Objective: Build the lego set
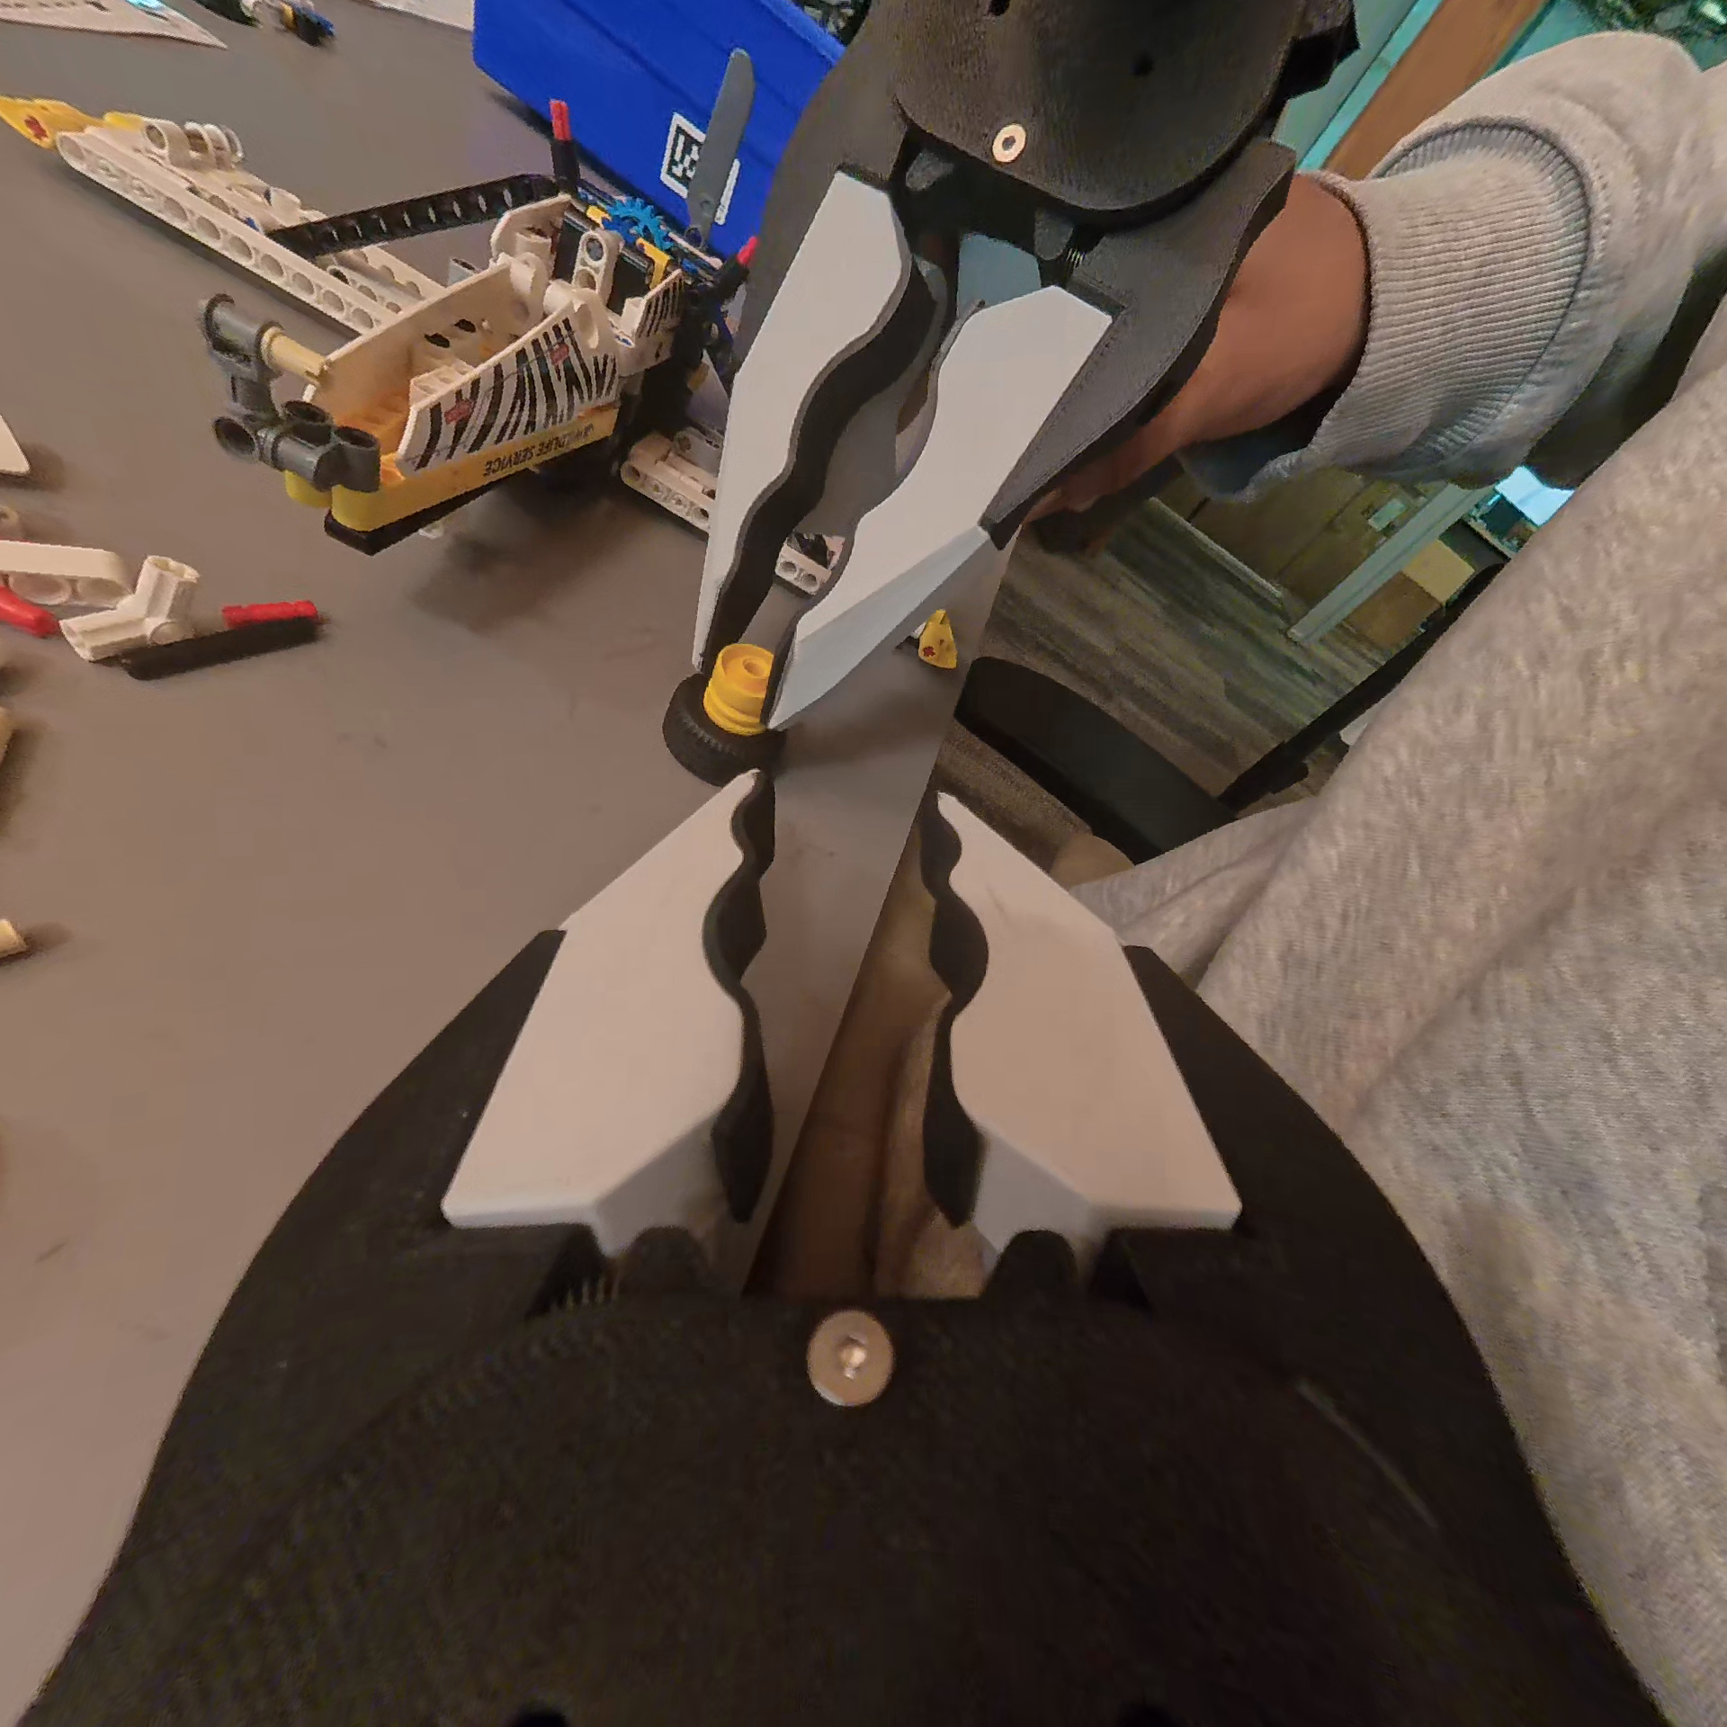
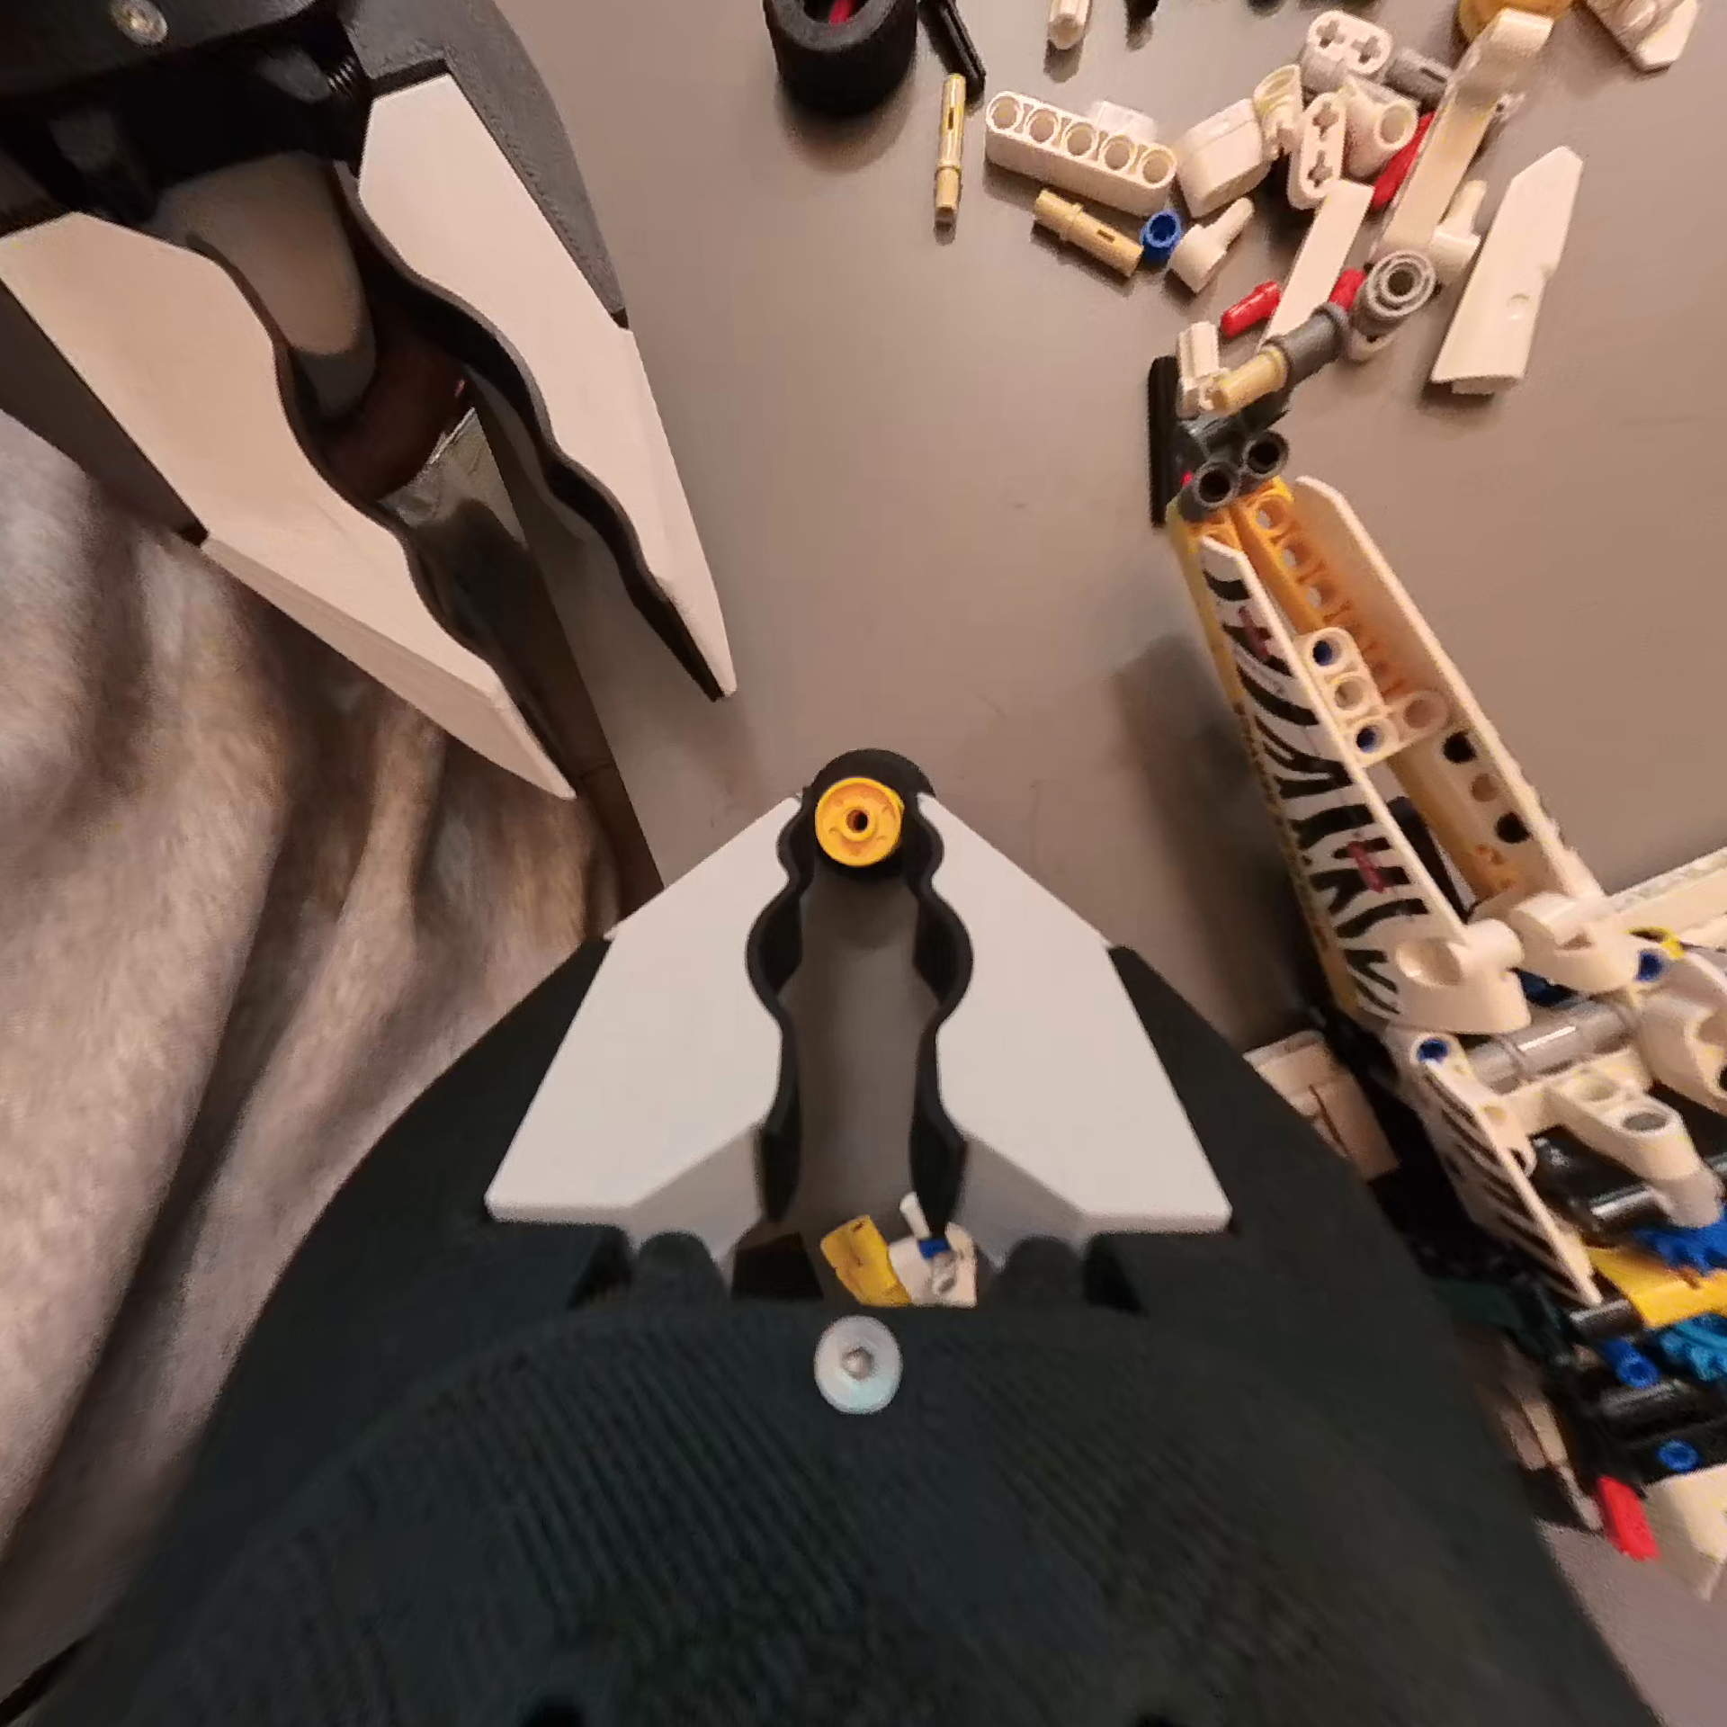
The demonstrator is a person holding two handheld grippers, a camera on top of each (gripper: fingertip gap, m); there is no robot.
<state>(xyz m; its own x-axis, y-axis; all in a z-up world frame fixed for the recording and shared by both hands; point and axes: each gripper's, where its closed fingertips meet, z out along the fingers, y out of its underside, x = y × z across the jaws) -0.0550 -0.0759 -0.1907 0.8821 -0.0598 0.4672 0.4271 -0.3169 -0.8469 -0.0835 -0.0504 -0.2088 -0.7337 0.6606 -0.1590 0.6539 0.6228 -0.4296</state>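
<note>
While my right claw (image 2: pixel 860 804) is closed on the small wheel (image 2: pixel 857 822), what matters for the next move is how that wheel faces. Its yellow hub looks straight back along my right fingers, so the axle hole runs in line with them and the tyre (image 1: pixel 706 743) sits beyond the tips. From the left wrist view the wheel hangs low by the near edge of the counter (image 1: pixel 280 841). I cannot tell whether the tyre touches it.

My left claw (image 1: pixel 846 790) is spread wide and holds nothing. Its tips point at the wheel from just beside it, so it is far nearer the wheel than the model is. The half-built model (image 2: pixel 1355 748) lies off to the right of my right claw, well apart, its long body running away from me across the counter. I judge that the wheel must go onto an axle there, or be passed to the left claw first.

The wheel is small: a bright yellow hub with a round centre hole and a ring of little dimples, inside a ribbed black rubber tyre. My right tips pinch the hub, not the tyre, so I expect it to stay firm. Loose pale beams and pins (image 2: pixel 1308 159) lie scattered beyond the model.
</note>
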